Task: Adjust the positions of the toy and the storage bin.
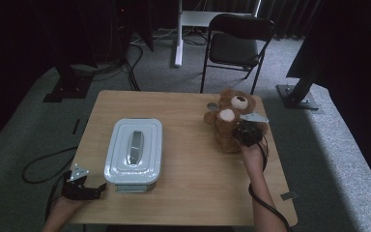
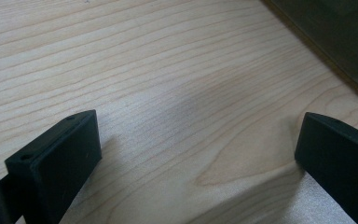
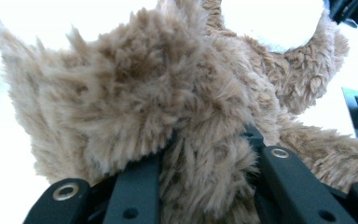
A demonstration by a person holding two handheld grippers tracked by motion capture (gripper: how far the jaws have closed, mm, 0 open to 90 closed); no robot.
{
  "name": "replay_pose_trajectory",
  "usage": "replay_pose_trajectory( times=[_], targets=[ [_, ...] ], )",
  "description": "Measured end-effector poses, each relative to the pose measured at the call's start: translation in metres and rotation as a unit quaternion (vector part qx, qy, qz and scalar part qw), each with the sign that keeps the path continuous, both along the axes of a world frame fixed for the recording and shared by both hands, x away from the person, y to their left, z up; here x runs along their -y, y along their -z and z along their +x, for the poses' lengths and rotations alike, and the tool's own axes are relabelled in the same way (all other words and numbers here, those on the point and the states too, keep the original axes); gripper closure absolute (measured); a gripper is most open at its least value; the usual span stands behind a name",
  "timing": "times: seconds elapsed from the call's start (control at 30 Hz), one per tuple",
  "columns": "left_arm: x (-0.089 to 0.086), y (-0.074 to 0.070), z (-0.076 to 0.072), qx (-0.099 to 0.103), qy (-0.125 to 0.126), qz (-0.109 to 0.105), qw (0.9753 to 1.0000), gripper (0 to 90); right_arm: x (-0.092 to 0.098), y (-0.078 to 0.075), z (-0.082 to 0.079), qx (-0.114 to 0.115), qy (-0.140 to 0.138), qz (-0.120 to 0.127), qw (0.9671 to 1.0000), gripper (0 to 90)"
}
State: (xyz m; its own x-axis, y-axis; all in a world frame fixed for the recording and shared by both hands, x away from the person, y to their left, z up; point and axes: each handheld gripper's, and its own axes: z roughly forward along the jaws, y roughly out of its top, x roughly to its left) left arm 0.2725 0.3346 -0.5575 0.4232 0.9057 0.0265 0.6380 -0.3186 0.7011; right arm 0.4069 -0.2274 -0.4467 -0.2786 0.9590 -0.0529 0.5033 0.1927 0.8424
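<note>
Left gripper: at the near left table corner, jaws spread wide over bare wood, idle beside the tin; lidded grey tin: left of centre, closed, likely the toy's destination; teddy bear: far right, fur clamped between right gripper jaws, apparently for lifting.

Brown teddy bear with white paws, pale grey-blue lidded box, light wooden table.
</note>
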Motion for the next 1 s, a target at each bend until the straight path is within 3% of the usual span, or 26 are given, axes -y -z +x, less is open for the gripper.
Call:
replay_pose_trajectory(
  times=[0.1,0.27,0.47,0.53,0.67,0.73,0.8,1.0],
  targets=[
    [0.0,0.0,0.0,0.0,0.0,0.0,1.0,0.9,0.007,0.0,0.009,-0.004,0.006,0.001,1.0,69.4],
    [0.0,0.0,0.0,0.0,0.0,0.0,1.0,0.9,0.014,0.003,0.03,-0.015,0.014,-0.02,0.9996,69.3],
    [0.0,0.0,0.0,0.0,0.0,0.0,1.0,0.9,0.025,0.008,0.044,-0.022,0.018,-0.005,0.9996,69.2],
    [0.0,0.0,0.0,0.0,0.0,0.0,1.0,0.9,0.029,0.013,0.05,-0.03,0.023,-0.004,0.9993,69.2],
    [0.0,0.0,0.0,0.0,0.0,0.0,1.0,0.9,0.036,0.039,0.057,-0.061,0.033,-0.003,0.9976,68.3],
    [0.0,0.0,0.0,0.0,0.0,0.0,1.0,0.9,0.04,0.042,0.054,-0.051,0.037,0.017,0.9979,62.9],
    [0.0,0.0,0.0,0.0,0.0,0.0,1.0,0.9,0.041,0.042,0.052,-0.051,0.029,0.015,0.9981,53.9],
    [0.0,0.0,0.0,-0.001,0.0,0.0,1.0,0.8,0.047,0.033,0.051,-0.074,0.023,0.033,0.9965,35.6]
  ],
)
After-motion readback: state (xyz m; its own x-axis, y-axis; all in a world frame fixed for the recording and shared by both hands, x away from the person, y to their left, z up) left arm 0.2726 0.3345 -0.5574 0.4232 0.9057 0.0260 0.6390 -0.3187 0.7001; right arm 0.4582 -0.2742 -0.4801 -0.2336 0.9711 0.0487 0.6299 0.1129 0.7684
